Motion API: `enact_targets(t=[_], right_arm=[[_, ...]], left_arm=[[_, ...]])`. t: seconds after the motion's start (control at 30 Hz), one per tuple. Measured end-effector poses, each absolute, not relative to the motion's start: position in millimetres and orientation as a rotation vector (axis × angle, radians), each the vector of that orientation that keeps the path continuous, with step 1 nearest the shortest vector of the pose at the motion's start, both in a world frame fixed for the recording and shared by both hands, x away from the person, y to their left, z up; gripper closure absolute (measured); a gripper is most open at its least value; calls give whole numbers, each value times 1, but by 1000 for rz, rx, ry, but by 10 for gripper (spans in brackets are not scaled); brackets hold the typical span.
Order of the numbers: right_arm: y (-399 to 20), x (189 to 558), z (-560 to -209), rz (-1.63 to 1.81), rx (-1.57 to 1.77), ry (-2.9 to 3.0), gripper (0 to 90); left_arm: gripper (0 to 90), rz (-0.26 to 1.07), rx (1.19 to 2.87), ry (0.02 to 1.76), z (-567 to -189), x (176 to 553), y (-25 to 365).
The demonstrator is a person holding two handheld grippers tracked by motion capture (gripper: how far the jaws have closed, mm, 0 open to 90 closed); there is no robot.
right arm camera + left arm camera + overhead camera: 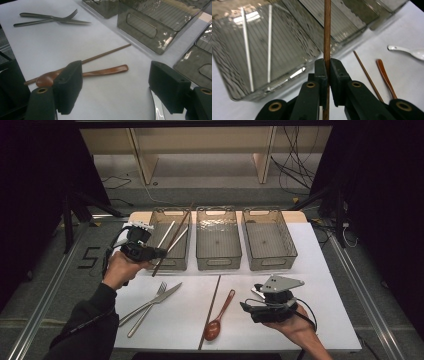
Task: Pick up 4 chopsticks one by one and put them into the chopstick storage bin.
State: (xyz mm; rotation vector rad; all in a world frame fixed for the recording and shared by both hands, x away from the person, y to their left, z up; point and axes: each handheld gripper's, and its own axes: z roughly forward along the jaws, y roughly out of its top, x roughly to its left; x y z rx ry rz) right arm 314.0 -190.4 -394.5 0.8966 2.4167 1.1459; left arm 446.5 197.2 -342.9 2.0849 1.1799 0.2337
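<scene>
White rectangular tabletop [330, 270], three smoky clear plastic bins at twelve o'clock. Leftmost bin [184, 262] already holding two metal chopsticks [166, 234], so apparently sorting. Left gripper [159, 253] at nine o'clock, clenched on brown wooden chopstick [175, 237], raised over that bin. Right gripper [246, 306] at five o'clock, jaws released, idle.

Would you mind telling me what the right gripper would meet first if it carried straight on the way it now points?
Probably the brown wooden spoon, lying on the white table just ahead of the open right gripper, with a brown chopstick just beyond it. Depth is hard to judge, so it might pass above them.
</scene>
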Motion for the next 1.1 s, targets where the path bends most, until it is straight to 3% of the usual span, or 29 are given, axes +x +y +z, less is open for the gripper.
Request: enact_targets(t=[0.77, 1.1], right_arm=[[-192, 315, -394, 1183, 908, 2408, 241], [-192, 315, -394, 1179, 902, 2415, 242]], left_arm=[[837, 378, 2015, 1343, -356, 518, 209], [836, 404, 1995, 1379, -366, 530, 215]])
